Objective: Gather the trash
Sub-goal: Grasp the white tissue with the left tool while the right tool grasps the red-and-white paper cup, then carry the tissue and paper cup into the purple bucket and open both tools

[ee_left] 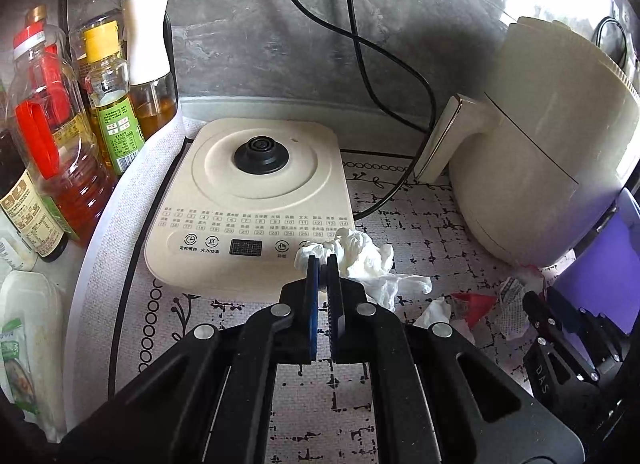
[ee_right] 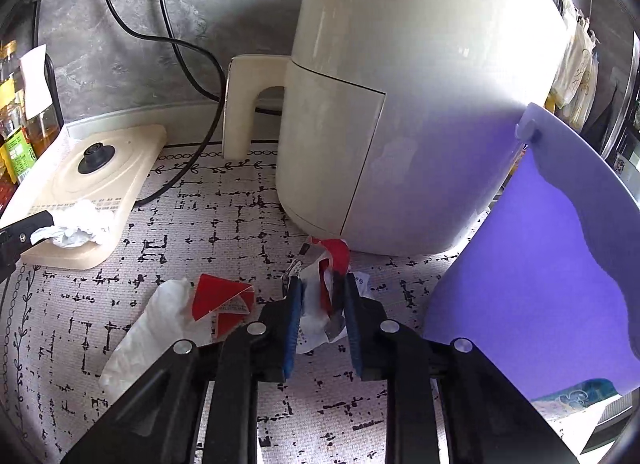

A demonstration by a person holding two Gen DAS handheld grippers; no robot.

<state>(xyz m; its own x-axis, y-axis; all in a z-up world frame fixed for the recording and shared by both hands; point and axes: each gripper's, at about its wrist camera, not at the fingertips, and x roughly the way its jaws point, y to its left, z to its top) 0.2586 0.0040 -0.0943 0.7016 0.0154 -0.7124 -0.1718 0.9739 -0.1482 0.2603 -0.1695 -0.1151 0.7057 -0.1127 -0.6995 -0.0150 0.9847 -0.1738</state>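
A crumpled red-and-white wrapper (ee_right: 322, 292) lies on the patterned mat (ee_right: 200, 232) just in front of the cream air fryer (ee_right: 400, 104), and the right gripper (ee_right: 320, 300) has its blue-padded fingers (ee_right: 294, 316) pressed against it from both sides, so it is clamped on the wrapper. Just beside it, toward the left edge of the desk, sit a flat red packet scrap (ee_right: 224, 298) and a white crumpled plastic bag (ee_right: 148, 332), the scrap overlapping the bag's upper end.

Further left, a wad of white tissue (ee_left: 360, 260) rests partly on the front right corner of the cream kettle base (ee_left: 256, 200) and partly on the mat. The left gripper (ee_left: 323, 264) has its fingers (ee_left: 313, 288) drawn together on the near edge of that tissue (only a thin fold shows between the pads), so it is pinching the wad.

A purple bin (ee_right: 560, 272) leans in at the right side of the desk, touching or nearly touching the air fryer's lower flank; whether they actually touch cannot be told. Black power cords (ee_left: 380, 76) trail down the grey wall behind the kettle base and run under the fryer's handle (ee_right: 244, 104). Along the left edge of the desk stand oil bottles (ee_left: 56, 152) and a white-capped oil sprayer (ee_left: 150, 64), crowded together.
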